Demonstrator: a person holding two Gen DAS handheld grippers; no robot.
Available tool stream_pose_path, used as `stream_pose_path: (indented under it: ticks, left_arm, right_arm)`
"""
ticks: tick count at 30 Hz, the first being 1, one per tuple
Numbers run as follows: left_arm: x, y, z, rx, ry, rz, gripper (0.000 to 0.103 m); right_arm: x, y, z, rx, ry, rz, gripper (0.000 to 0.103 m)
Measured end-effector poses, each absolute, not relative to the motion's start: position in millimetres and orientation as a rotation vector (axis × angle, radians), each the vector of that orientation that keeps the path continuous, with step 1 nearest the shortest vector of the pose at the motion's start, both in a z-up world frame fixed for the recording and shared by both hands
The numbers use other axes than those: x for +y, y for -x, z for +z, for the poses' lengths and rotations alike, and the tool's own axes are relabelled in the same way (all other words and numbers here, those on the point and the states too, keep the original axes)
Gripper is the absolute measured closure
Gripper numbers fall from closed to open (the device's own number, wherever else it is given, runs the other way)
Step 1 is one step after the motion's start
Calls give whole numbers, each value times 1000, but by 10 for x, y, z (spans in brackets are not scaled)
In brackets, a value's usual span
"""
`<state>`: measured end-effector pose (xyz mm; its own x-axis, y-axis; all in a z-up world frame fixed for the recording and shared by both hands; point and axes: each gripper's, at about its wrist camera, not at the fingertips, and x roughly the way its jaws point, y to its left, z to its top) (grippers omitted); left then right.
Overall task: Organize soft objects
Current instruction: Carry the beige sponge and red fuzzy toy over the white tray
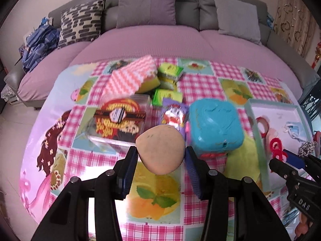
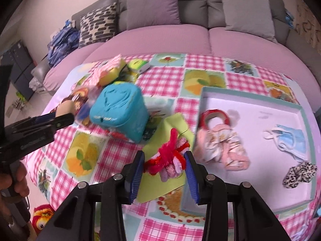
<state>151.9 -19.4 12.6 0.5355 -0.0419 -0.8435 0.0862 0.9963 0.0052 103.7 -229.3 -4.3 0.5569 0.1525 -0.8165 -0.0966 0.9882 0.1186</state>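
The left gripper [image 1: 161, 156] is clamped on a tan sponge puff [image 1: 160, 149], and the puff is up in the air above the table. The puff looks like a fat teardrop. Its round end points down toward the camera and its narrower end points up and away, so its long way runs along the fingers. It looks soft and smooth, with a few small dark specks on it. The right gripper [image 2: 164, 160] is clamped on a bundle of fuzzy sticks [image 2: 170, 154]. The sticks are red, pink and white, all bent and tangled, and one red loop sticks straight up. The bundle is held above a yellow-green sheet [image 2: 158, 184] that lies flat on the table. The table has a shiny checked cloth [image 1: 80, 120] with pink squares and fruit pictures. Just beside the right gripper is a flat white tray [image 2: 260, 104] with a pale green rim. In the tray lie a pink flowery cloth pouch [image 2: 222, 148], a red ring [image 2: 215, 116], a blue face mask [image 2: 289, 140] and a spotted hair tie [image 2: 300, 173]. A bumpy blue plastic box [image 1: 215, 124] with round corners stands near the middle of the table. Behind it are a pink zigzag cloth [image 1: 130, 76], green packets [image 1: 168, 80] and a clear box [image 1: 120, 120] with red and yellow printing too blurry to read. The letters "DAS" show on the right gripper's handle in the left view.
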Motion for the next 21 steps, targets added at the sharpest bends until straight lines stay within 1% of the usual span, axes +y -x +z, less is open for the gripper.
stream_pose_path:
  ticks: [6, 13, 21]
  left_arm:
    - [-374, -1488, 381, 949, -61, -128, 53]
    - [-916, -1471, 663, 897, -132, -272, 53]
    - [-1637, -1623, 615, 916, -219, -416, 53]
  right_arm:
    - [-2553, -1059, 161, 926, -81, 62, 60]
    - [-3024, -1126, 263, 903, -143, -81, 60]
    - [-3610, -1216, 88, 922, -243, -251, 60]
